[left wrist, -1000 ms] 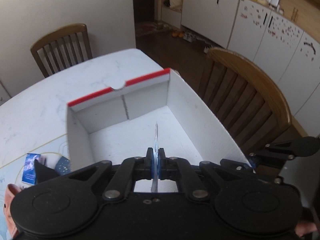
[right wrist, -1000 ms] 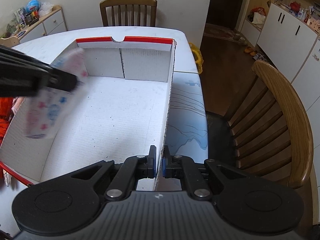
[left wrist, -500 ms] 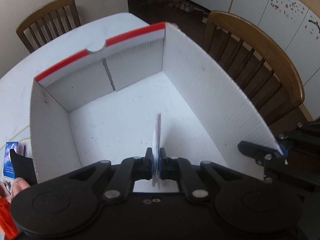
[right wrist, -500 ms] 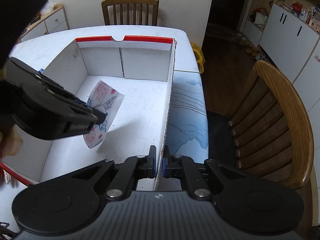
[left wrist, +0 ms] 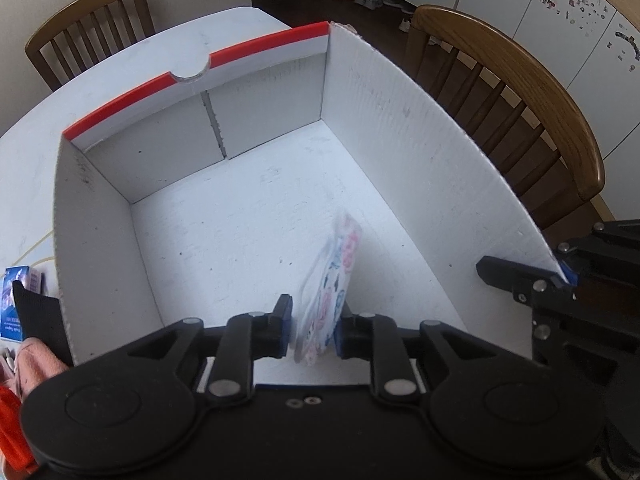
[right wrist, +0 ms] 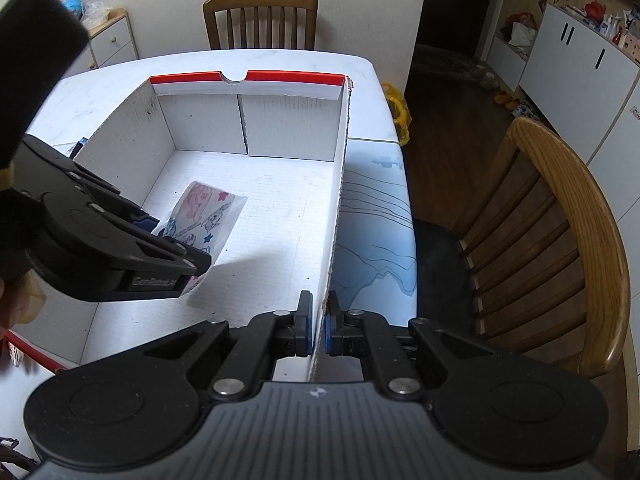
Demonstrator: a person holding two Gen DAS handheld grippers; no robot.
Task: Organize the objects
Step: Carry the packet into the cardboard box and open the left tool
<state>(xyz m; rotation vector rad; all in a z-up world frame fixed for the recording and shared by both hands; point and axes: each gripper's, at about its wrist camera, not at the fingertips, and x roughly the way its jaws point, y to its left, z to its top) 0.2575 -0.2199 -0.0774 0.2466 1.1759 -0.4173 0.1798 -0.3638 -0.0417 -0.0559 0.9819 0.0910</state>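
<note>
A white corrugated box with a red-edged far wall stands open on the table; it also shows in the right wrist view. My left gripper is inside the box, low over its floor, with its jaws apart. A flat packet printed with pink and blue cartoons leans between them, blurred. In the right wrist view the packet tilts toward the box floor beside the left gripper. My right gripper is shut on the box's right wall near its front corner.
The white table carries the box. Wooden chairs stand at the far end and on the right. A small blue carton and pink cloth lie left of the box. A printed mat lies right of the box.
My left gripper moved down into the box with the packet, then opened its jaws; the packet now tips loose between them. My right gripper has kept its hold on the box wall.
</note>
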